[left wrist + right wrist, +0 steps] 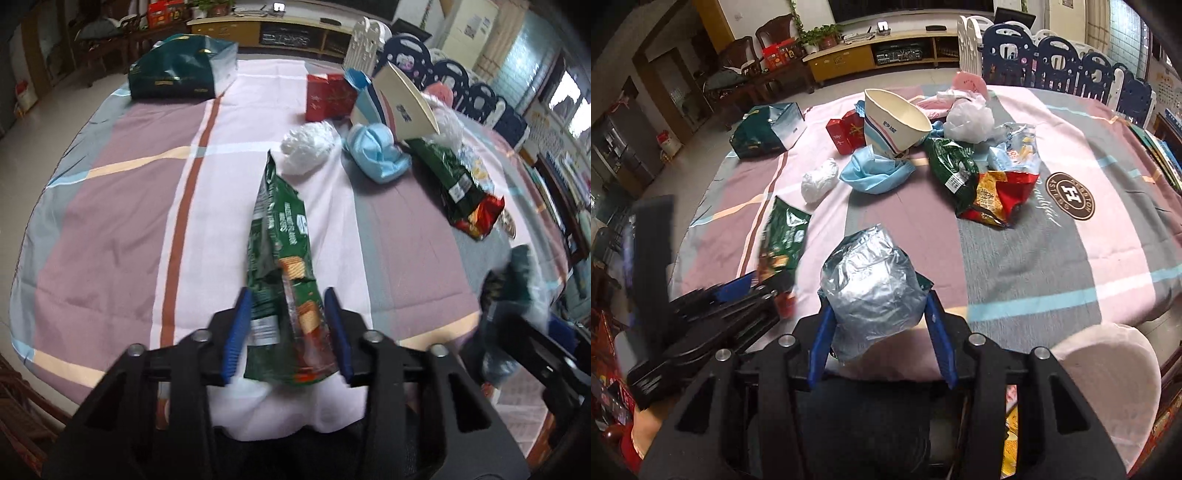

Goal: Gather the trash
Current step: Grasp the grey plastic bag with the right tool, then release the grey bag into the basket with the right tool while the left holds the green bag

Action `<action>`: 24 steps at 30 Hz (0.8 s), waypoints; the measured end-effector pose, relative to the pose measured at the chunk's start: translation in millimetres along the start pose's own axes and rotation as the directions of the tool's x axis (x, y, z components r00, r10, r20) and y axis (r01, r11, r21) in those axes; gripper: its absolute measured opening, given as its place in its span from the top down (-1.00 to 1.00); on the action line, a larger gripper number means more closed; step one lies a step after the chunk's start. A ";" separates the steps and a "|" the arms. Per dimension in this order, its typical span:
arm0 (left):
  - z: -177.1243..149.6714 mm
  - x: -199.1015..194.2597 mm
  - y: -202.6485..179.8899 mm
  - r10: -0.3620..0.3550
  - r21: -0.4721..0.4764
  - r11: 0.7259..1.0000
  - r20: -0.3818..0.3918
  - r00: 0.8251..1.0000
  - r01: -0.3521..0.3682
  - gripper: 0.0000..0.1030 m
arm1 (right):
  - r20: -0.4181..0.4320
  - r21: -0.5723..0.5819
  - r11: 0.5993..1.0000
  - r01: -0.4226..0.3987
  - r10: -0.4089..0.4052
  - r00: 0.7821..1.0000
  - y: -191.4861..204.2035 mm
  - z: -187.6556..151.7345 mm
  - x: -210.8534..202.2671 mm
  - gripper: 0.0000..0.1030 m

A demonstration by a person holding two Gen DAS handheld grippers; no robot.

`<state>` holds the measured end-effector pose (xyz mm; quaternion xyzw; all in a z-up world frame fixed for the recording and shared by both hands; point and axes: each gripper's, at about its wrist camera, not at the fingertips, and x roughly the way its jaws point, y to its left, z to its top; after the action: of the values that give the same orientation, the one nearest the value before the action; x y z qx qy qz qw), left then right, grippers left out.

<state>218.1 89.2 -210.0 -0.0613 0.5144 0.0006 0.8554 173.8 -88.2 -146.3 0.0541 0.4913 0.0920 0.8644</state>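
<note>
Currently your surface (110,229) is a round one under a striped pink, mauve and grey cloth, in a living room with a low yellow TV cabinet (871,55) and a navy-and-white playpen fence (1063,55) behind.

Trash on the cloth: a dark green gift bag (177,70) at the far left edge; a red box (328,96); a tipped paper cup (897,122) with its mouth facing right; a blue face mask (875,172) just in front of the cup; a white crumpled wad (308,147) left of the mask; a white plastic bag (967,120) behind; a pile of snack wrappers (986,184), green, red and pale blue, overlapping each other.

Left tool (288,332): blue pads part-way closed, pinching the lower end of a long green cracker wrapper (280,236). The wrapper stands up and away from you, its top end reaching toward the white wad.

Right tool (879,332): pads held fairly wide, clamped on a crumpled silvery foil bag (871,280) that bulges above them.

View differences: your right wrist camera shows the left tool side-on at the near left edge, blurred, with the green wrapper rising from it. It also shows a round brown logo (1071,195) printed on the cloth and a pale rounded chair back (1115,365) at lower right. Your left wrist camera shows the right tool only as a dark blur at its right edge.
</note>
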 end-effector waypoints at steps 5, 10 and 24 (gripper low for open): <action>-6.0 -15.5 -1.7 0.011 0.015 1.000 0.073 0.997 -0.012 0.68 | 0.030 0.014 1.000 -0.008 0.007 1.000 -4.1 -10.0 -26.0 0.07; -26.9 -60.4 25.3 -0.010 -0.083 0.996 0.215 0.977 0.029 0.68 | 0.028 0.059 0.998 -0.002 0.000 1.000 -16.8 -22.0 -36.8 0.07; -49.9 -75.1 35.0 -0.023 -0.091 0.995 0.253 0.967 0.048 0.68 | 0.051 0.072 0.994 0.085 -0.089 0.995 9.8 -35.3 -58.4 0.07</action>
<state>136.6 123.4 -170.7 -0.1110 0.4001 0.0178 0.9096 113.2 -90.9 -113.5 0.0654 0.4725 0.0357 0.8782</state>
